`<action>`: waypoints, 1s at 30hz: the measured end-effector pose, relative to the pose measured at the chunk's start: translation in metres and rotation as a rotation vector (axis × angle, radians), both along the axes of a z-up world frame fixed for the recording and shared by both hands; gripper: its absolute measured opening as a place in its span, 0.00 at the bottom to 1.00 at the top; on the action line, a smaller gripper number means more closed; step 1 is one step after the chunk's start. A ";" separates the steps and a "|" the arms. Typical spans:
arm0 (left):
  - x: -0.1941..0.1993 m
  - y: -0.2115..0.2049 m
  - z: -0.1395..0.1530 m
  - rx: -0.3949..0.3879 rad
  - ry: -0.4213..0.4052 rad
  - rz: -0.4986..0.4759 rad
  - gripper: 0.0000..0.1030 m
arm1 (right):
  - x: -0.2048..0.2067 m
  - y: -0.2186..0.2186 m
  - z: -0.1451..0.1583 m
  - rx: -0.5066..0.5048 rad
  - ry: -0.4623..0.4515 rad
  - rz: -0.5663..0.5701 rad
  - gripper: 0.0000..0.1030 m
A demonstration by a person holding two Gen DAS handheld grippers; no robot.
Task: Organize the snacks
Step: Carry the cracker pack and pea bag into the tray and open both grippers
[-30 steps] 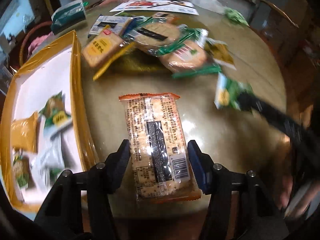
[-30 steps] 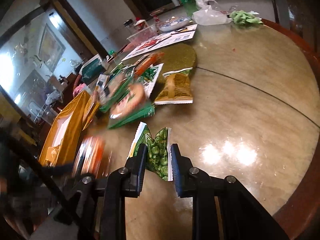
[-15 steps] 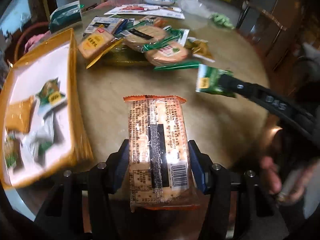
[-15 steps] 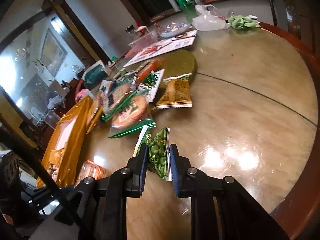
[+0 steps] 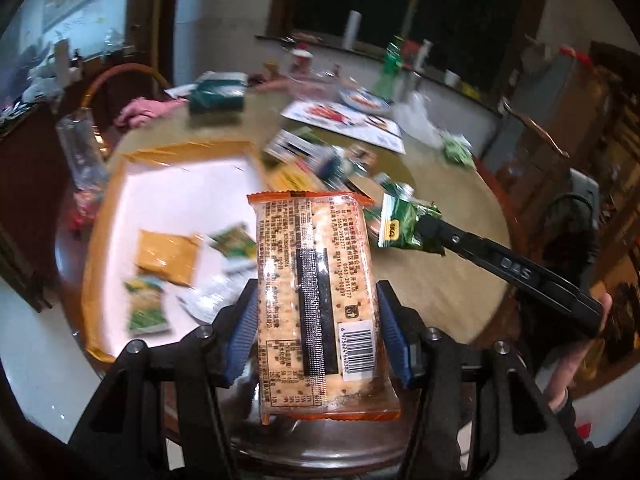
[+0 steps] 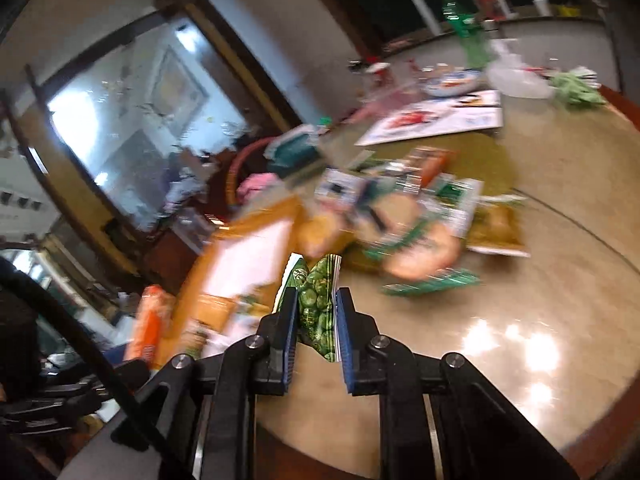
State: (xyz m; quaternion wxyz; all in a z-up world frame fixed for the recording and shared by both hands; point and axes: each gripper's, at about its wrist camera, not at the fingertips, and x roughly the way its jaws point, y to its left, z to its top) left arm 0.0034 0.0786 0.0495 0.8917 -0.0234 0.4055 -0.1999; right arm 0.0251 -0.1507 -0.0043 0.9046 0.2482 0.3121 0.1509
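Left wrist view: the left claw (image 5: 316,332) clamps a cracker pack (image 5: 318,292), held above the round worktop (image 5: 452,280) beside the gold tray (image 5: 94,280).

Right wrist view: the right claw (image 6: 316,316) pinches a green pea packet (image 6: 318,308) tightly, raised off the worktop (image 6: 520,320).

two grippers: the left gripper (image 5: 314,332) at the bottom middle, the right gripper (image 6: 317,324) likewise; one cracker pack (image 5: 316,300), one green pea packet (image 6: 318,308), one tray (image 5: 96,240) at the left with about four small packets; the blurred pile above centre can't be counted
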 end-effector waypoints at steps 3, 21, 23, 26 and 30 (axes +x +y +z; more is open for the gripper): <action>0.021 0.025 0.003 -0.029 0.004 0.054 0.56 | 0.023 0.030 0.012 -0.007 0.008 0.057 0.17; 0.147 0.111 -0.052 -0.014 0.125 0.254 0.56 | 0.143 0.133 -0.023 -0.076 0.165 0.201 0.17; 0.155 0.107 -0.061 -0.008 0.147 0.253 0.56 | 0.149 0.132 -0.030 -0.094 0.187 0.185 0.17; 0.163 0.098 -0.068 0.008 0.163 0.241 0.56 | 0.152 0.129 -0.040 -0.090 0.226 0.175 0.18; 0.169 0.093 -0.080 0.049 0.191 0.240 0.57 | 0.155 0.127 -0.043 -0.101 0.239 0.153 0.21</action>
